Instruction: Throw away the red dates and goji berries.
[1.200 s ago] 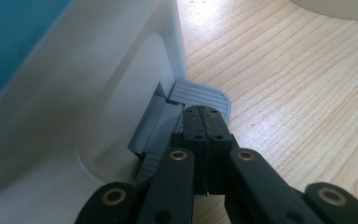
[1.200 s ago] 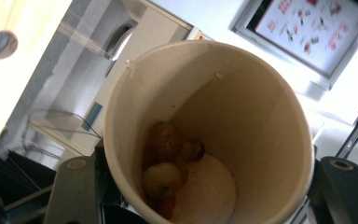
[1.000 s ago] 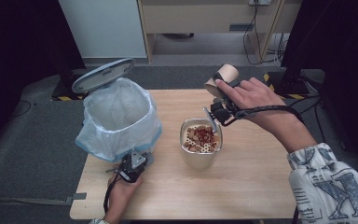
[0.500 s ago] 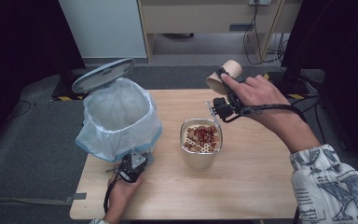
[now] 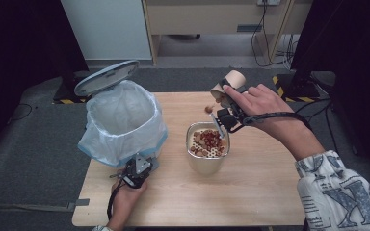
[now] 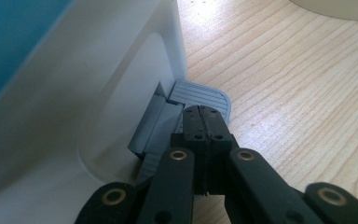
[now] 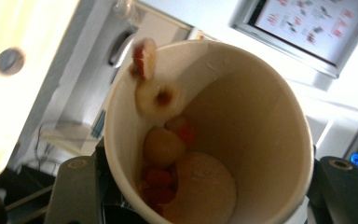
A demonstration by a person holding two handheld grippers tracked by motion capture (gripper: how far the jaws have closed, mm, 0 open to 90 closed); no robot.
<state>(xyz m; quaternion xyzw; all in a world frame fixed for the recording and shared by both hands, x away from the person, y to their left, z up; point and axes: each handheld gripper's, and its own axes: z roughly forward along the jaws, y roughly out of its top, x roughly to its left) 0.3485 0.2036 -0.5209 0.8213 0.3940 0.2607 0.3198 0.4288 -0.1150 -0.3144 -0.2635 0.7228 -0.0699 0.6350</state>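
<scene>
With our right gripper (image 5: 223, 96) we clamp a paper cup (image 7: 223, 135), the jaws pressed on its two sides, and hold it tipped on its side above the table (image 5: 265, 183), just beyond the square container (image 5: 207, 154). Pieces of red and pale food (image 7: 161, 149) sit inside the cup; one piece (image 5: 208, 109) is in the air between cup and container. Our left gripper (image 6: 204, 122) has its jaws pressed together, empty, tips resting on the grey pedal (image 6: 200, 95) of the lined bin (image 5: 123, 122).
</scene>
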